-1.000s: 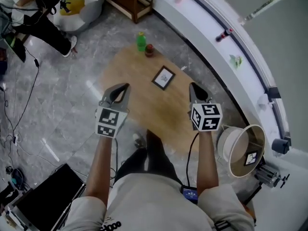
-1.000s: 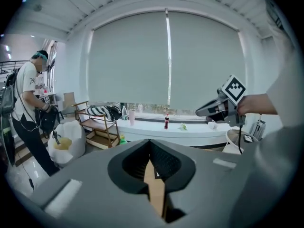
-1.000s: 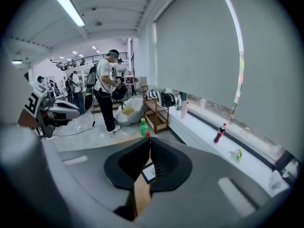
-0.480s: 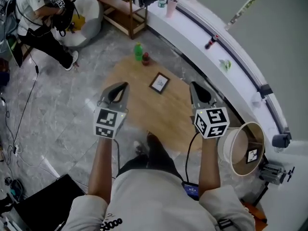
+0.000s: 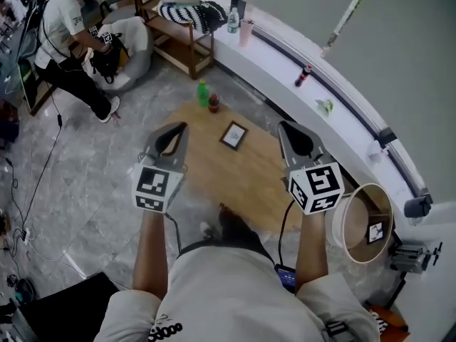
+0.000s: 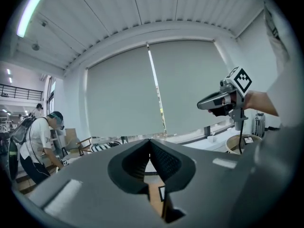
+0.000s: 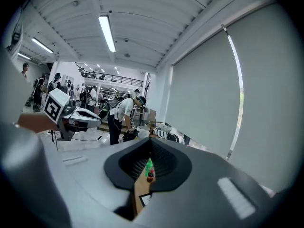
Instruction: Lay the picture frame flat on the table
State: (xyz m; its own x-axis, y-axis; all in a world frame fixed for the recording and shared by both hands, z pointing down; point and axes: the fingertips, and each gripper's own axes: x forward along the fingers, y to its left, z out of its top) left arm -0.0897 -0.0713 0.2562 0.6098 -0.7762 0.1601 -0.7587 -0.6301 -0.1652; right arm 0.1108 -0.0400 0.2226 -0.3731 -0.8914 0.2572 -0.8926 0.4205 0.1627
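Two grippers are held up on the near side of the table [image 5: 246, 187], well apart from each other, both pointing toward its far side.

Left gripper [image 5: 182, 126]: jaw tips pressed together, nothing between them.

Right gripper [image 5: 282, 125]: jaw tips pressed together, nothing between them.

Neither gripper touches anything on the table.

Picture frame [image 5: 234, 135]: on the far half of the tabletop, between the two grippers left to right and beyond their tips. It appears to lie flat, a dark border round a pale centre. Each gripper view shows a part of it through the narrow slot below the closed tips.

Green bottle [image 5: 202, 93] and dark bottle [image 5: 213, 104]: upright, just beside each other at the far left edge of the table, near the frame but apart from it.

Person [image 5: 68, 34]: at the far left, well apart from the table.
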